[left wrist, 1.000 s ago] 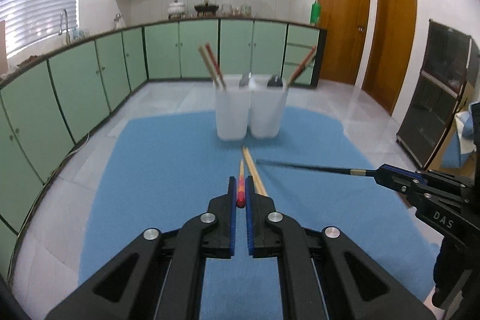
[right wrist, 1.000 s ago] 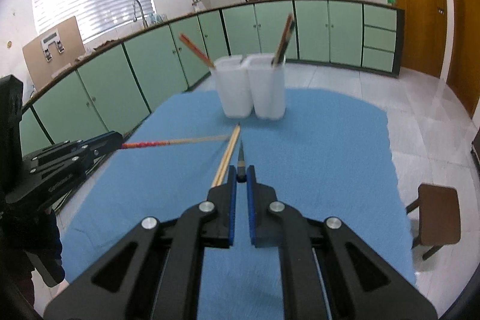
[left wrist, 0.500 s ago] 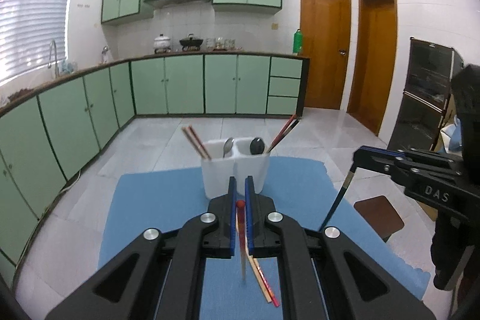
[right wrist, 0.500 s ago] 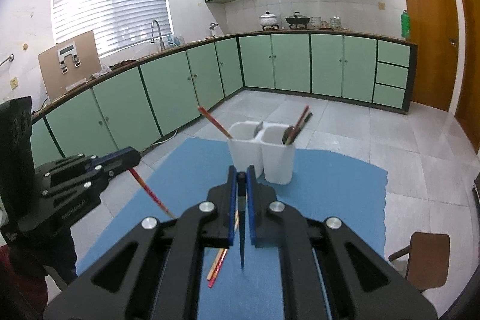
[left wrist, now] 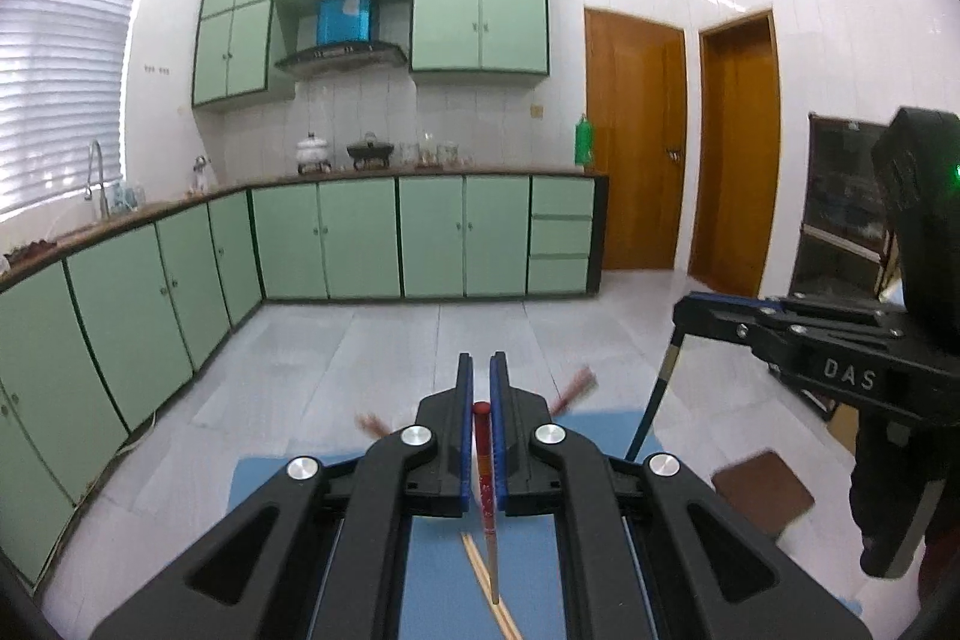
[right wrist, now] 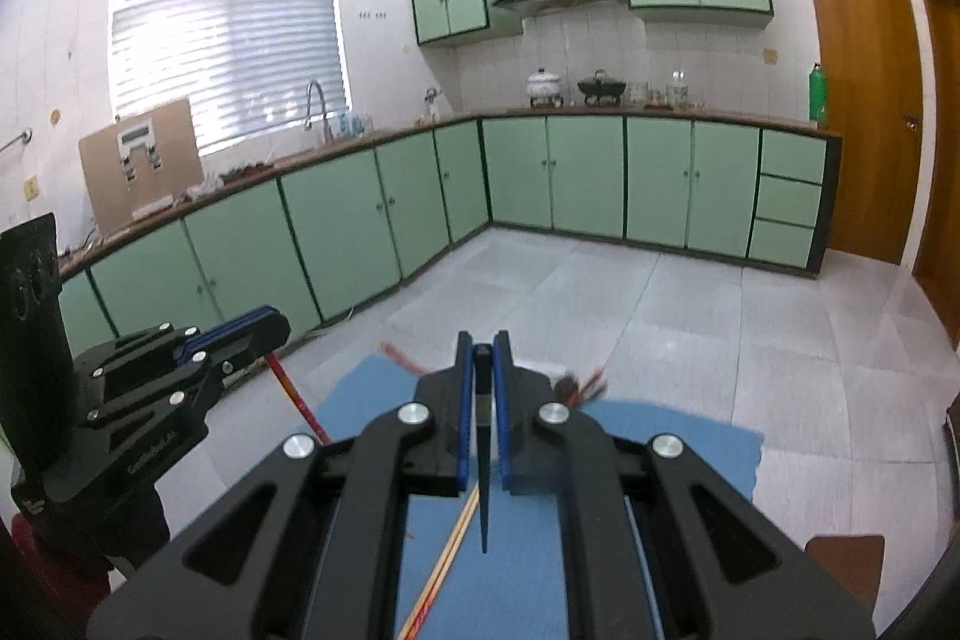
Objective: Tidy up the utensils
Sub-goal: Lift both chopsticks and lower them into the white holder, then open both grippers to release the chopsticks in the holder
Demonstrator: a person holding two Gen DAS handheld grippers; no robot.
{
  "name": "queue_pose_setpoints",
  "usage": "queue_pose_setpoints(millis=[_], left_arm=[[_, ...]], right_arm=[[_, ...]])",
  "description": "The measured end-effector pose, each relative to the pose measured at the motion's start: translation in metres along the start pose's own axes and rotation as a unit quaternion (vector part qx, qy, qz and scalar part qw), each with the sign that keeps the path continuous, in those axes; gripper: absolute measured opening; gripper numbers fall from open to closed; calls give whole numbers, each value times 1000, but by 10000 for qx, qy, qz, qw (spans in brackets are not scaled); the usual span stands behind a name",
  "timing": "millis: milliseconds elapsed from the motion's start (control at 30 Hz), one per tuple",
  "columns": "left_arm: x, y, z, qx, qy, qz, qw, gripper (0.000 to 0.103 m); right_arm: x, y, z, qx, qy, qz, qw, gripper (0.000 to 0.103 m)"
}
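Observation:
My left gripper [left wrist: 480, 361] is shut on the red top of a chopstick [left wrist: 487, 496] that hangs tip-down over the blue mat [left wrist: 282, 484]. In the right wrist view the same gripper [right wrist: 277, 325] and its red chopstick [right wrist: 298, 403] show at the left. My right gripper [right wrist: 483, 345] is shut on a dark chopstick [right wrist: 483, 496], also hanging tip-down. The left wrist view has that gripper [left wrist: 681, 311] and the dark chopstick [left wrist: 653, 403] at the right. A loose pair of chopsticks [right wrist: 443, 565] lies on the mat. The white holders are hidden behind the fingers; only blurred utensil tops [right wrist: 581, 385] stick out.
A brown stool [left wrist: 762, 490] stands right of the mat, seen also as the stool [right wrist: 846, 550] low in the right wrist view. Green floor cabinets [left wrist: 360, 238] line the far wall and left side. Wooden doors [left wrist: 636, 148] and a dark glass cabinet [left wrist: 840, 220] stand right.
Both grippers have risen from the mat with their chopsticks, which swung from lying flat to hanging tip-down. The white holders have sunk behind the fingers.

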State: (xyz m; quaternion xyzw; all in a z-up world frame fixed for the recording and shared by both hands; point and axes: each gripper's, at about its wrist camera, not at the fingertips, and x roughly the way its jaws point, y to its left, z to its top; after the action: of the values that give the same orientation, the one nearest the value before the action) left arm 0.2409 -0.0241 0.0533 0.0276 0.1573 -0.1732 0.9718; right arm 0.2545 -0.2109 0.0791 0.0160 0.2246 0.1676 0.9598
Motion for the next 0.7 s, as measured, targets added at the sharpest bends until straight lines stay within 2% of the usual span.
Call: queue_pose_setpoints(millis=[267,400,533,700], left_arm=[[54,14,60,-63,-517,233,9984,5],[84,17,76,-33,-680,346,9971,5],[119,19,72,-23,-644,424,9970,5],[161,23,48,-85,-310,443,9985,5]], right_arm=[[35,-28,62,92,-354,-108,9993,6],[66,-44,80,138,-419,-221,9988,6],[98,-55,77,197,-324,-303,9988,6],[137,-61,56,218,-90,-357,9991,6]])
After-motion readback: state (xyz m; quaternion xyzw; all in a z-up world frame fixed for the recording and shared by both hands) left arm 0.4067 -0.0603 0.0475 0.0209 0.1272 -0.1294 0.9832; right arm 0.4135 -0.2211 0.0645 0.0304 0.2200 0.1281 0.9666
